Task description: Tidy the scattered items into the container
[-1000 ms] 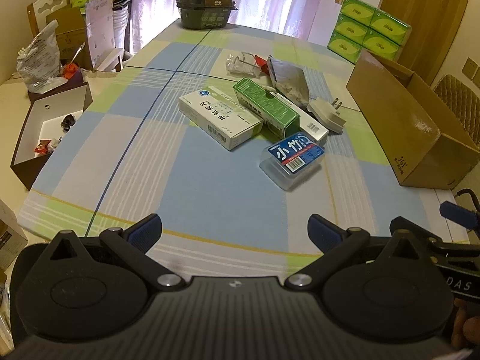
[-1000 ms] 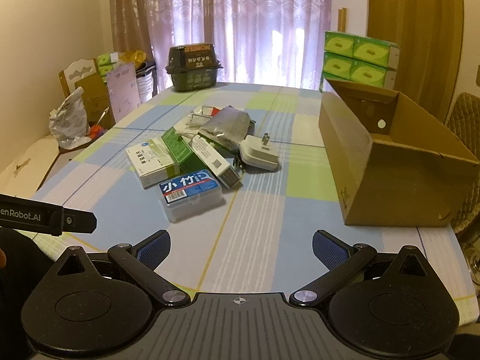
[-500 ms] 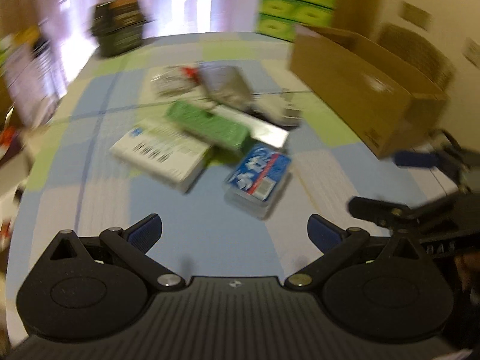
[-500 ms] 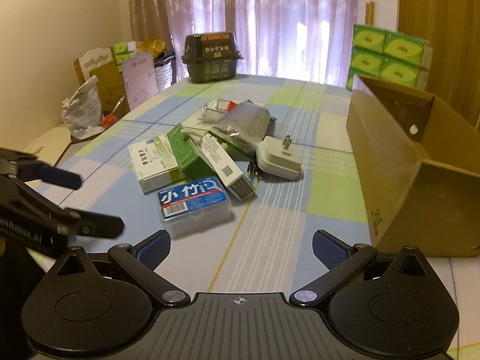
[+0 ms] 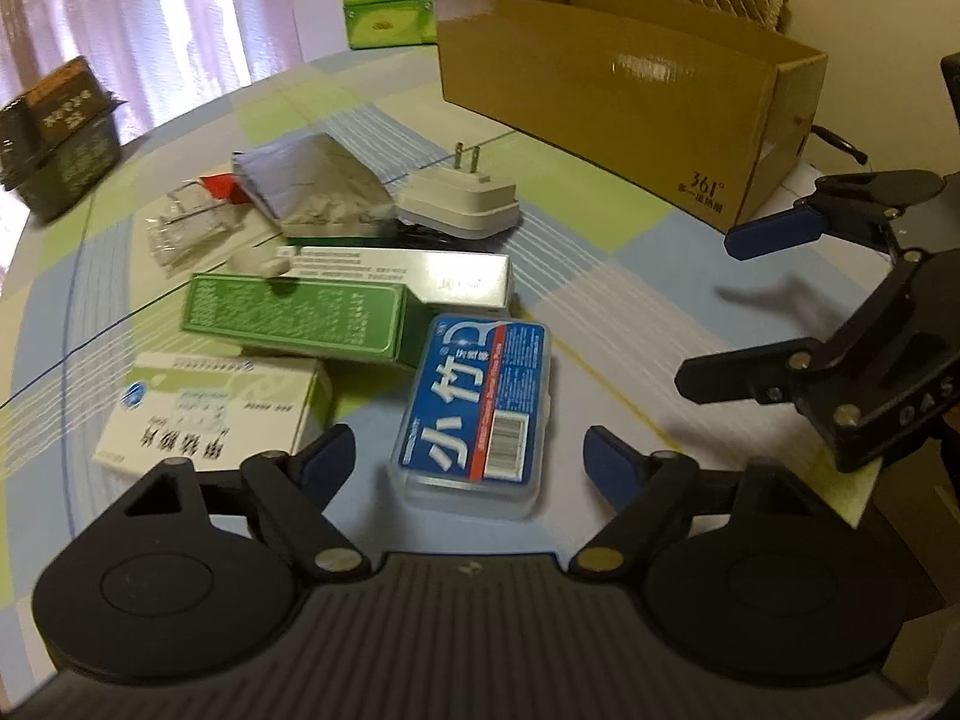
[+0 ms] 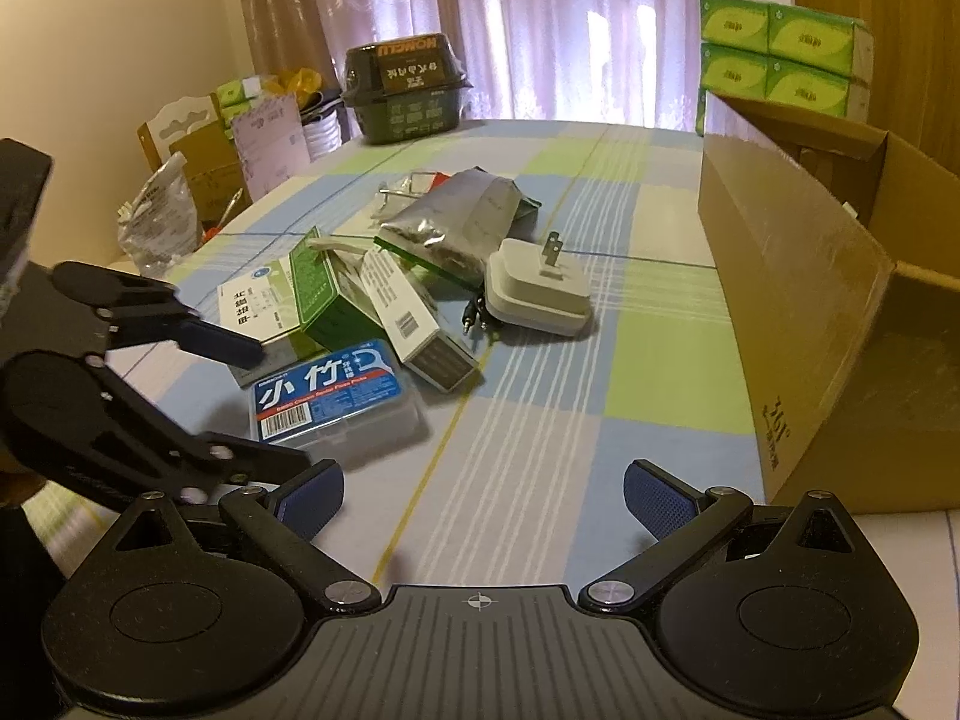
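While my left gripper (image 5: 468,459) gapes wide around the floss case (image 5: 477,405), my right gripper (image 6: 483,489) (equally wide) hangs empty near the box (image 6: 798,300).

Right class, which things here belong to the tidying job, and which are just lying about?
Part of the job:
cardboard box
floss pick case
green carton
white medicine box
plug adapter
foil pouch

Just lying about:
dark food tub
green tissue packs
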Demonstrator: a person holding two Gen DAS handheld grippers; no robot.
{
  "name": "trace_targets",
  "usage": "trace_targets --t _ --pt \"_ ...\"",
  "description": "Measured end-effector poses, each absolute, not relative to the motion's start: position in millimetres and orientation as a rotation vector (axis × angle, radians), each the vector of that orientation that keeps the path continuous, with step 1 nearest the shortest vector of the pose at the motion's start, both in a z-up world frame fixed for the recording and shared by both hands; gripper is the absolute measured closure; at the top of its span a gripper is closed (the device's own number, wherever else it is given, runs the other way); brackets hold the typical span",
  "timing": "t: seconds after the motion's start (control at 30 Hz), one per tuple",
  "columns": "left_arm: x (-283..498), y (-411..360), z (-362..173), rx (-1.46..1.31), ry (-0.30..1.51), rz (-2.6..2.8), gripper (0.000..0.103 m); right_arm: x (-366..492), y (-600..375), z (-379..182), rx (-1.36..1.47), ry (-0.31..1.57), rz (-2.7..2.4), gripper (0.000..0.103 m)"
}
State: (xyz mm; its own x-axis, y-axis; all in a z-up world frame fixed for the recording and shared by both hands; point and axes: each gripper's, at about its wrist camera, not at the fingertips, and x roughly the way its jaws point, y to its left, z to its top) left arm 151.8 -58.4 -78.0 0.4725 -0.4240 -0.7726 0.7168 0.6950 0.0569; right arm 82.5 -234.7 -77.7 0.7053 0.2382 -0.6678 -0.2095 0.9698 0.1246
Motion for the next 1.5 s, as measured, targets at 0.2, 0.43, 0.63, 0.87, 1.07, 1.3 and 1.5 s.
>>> trace_targets --t 0.2,0.43,0.63,0.87,1.07,1.3,1.5 --pt "157 -64 -87 0.423 0.84 -0.738 0.05 93 -236 -79 0.042 0.741 0.281 0.0" --pt "137 -37 -83 0.392 0.872 -0.665 0.05 123 -228 -80 0.055 0.721 0.339 0.0" --pt "128 -24 -82 0.348 0.896 -0.61 0.05 160 -218 -85 0.077 0.73 0.415 0.026" --pt "124 -25 -85 0.325 0.895 -0.598 0.042 192 -222 -99 0.159 0.779 0.413 0.026" --pt "123 -29 -87 0.318 0.887 -0.599 0.041 188 -226 -99 0.18 0.809 0.442 0.059" --pt "114 -32 -83 0.311 0.887 -0.602 0.041 130 -236 -84 0.035 0.813 0.402 0.071" --pt "106 -39 -82 0.314 0.89 -0.612 0.041 89 -247 -85 -0.057 0.782 0.338 0.028"
